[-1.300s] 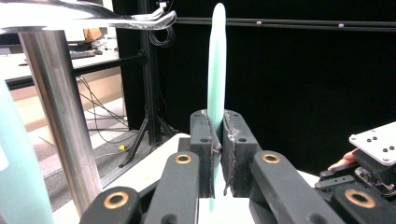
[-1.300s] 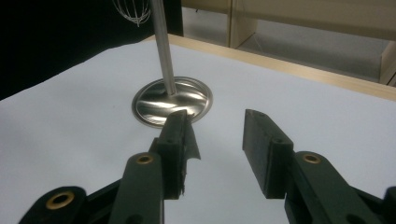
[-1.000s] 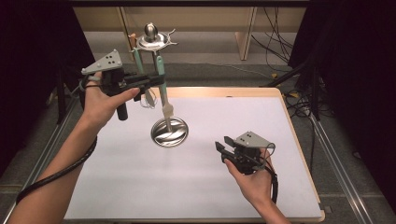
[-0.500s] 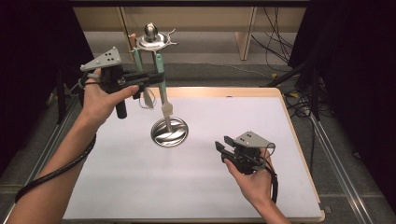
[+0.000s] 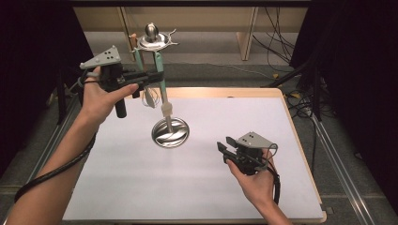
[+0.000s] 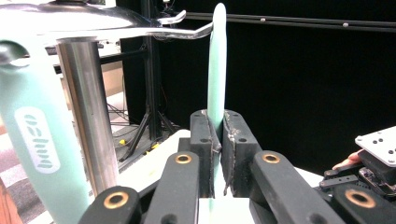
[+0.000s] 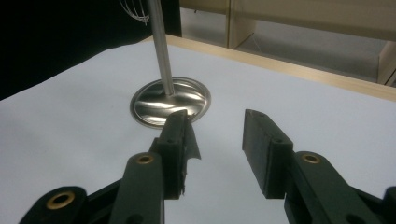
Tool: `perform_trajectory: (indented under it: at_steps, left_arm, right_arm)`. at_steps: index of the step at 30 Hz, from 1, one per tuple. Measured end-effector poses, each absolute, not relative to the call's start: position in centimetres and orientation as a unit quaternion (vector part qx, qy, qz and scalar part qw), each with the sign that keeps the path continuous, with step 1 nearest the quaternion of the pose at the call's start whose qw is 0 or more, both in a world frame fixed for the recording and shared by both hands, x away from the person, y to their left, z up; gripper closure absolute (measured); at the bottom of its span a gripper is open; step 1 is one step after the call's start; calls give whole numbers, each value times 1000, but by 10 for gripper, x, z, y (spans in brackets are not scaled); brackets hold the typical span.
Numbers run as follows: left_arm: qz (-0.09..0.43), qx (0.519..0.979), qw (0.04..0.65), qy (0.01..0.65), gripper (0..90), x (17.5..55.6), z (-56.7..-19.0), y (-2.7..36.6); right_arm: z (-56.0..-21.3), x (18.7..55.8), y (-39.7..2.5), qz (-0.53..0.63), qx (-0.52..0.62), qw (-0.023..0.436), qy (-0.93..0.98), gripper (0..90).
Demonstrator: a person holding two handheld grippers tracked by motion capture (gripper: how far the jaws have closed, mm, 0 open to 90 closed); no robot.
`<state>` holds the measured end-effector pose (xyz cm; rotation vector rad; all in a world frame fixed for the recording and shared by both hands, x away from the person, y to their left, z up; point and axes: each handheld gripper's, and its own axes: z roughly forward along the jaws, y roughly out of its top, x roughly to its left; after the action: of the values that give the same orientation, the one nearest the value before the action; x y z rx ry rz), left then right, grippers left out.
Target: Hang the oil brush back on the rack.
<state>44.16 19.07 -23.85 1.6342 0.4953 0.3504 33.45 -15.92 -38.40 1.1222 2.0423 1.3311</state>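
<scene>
While left claw (image 6: 215, 154) clamps the mint handle (image 6: 216, 70), right claw (image 7: 215, 140) gapes apart, whisk (image 5: 149, 96) seen from above.

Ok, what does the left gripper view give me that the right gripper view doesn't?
Left gripper view: the left tongs shut on a slim mint handle that reaches up to the rack's hooked top, with a second mint utensil with lettering close beside the pole.

Right gripper view: the right tongs open and empty, the rack's round steel base on the white table, and whisk wires at the upper edge.

Shared: the rack's steel pole.
</scene>
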Motion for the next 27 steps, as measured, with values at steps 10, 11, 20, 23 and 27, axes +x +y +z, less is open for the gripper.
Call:
perform_trajectory:
  at_steps: [10,11,20,23,27]
  left_arm:
    - [149,716,644,224,829,444,-239,193]
    - [148,716,644,225,830,444,-239,193]
    - [141,714,648,225,829,445,-239,193]
    - [138,713,649,226,829,445,-240,193]
    - [133,712,651,227,828,446,-240,193]
  right_arm:
    - [-385,336,-159,484,407,231,739,613]
    - [-385,335,-158,484,414,224,738,613]
    - [-385,335,-160,476,415,221,743,613]
    - [-385,335,-160,475,414,226,743,613]
    - [-385,335,-160,480,417,223,739,613]
